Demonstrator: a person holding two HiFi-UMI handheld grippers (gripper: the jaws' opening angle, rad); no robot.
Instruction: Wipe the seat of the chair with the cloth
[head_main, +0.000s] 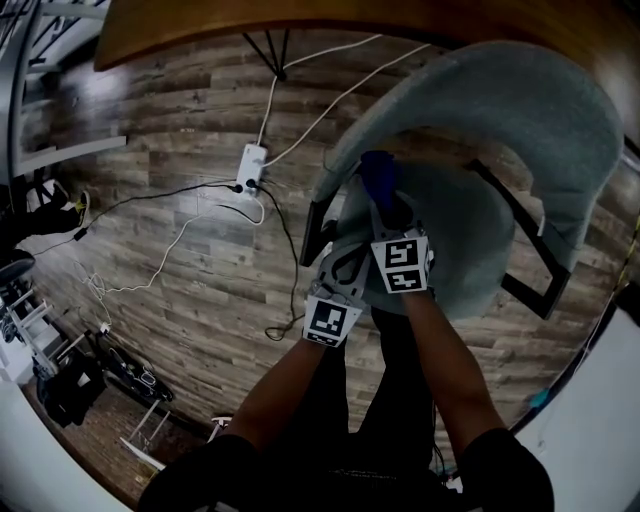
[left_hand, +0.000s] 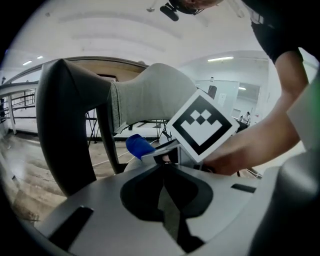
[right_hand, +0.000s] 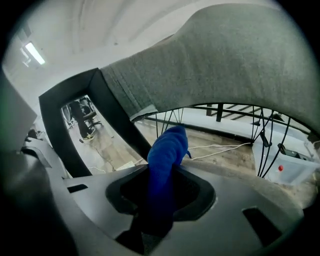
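Right gripper view: the blue cloth (right_hand: 167, 150) is clamped between the jaws of the right gripper (right_hand: 160, 176). A bunched end sticks out past the tips, and the jaws stand only as far apart as the fabric's thickness. Behind the cloth are the grey backrest (right_hand: 225, 65) and a black frame leg (right_hand: 107, 107).

Head view: the cloth (head_main: 378, 180) sits over the far left part of the chair seat (head_main: 465, 235), close to where the backrest (head_main: 520, 100) curves down on that side. Can't tell if the cloth touches the seat. The right gripper (head_main: 386, 208) is above the seat, with its marker cube toward the person.

The left gripper (head_main: 343, 262) is just beside the right one, at the seat's left front edge. The two bodies are close, possibly touching.

Left gripper view: the left gripper (left_hand: 164, 169) has its jaws pressed together with nothing between them. Straight ahead of it are the right gripper's marker cube (left_hand: 202, 125), the hand (left_hand: 250, 150) holding that gripper, and the cloth (left_hand: 139, 146).

Black chair frame (head_main: 522, 292) shows under the seat's right side. The chair stands on a wood-plank floor (head_main: 170, 230). A white power strip (head_main: 252, 168) lies on the floor left of the chair, with white and black cables (head_main: 190, 190) running from it. A wooden table edge (head_main: 300, 20) crosses the top of the head view.
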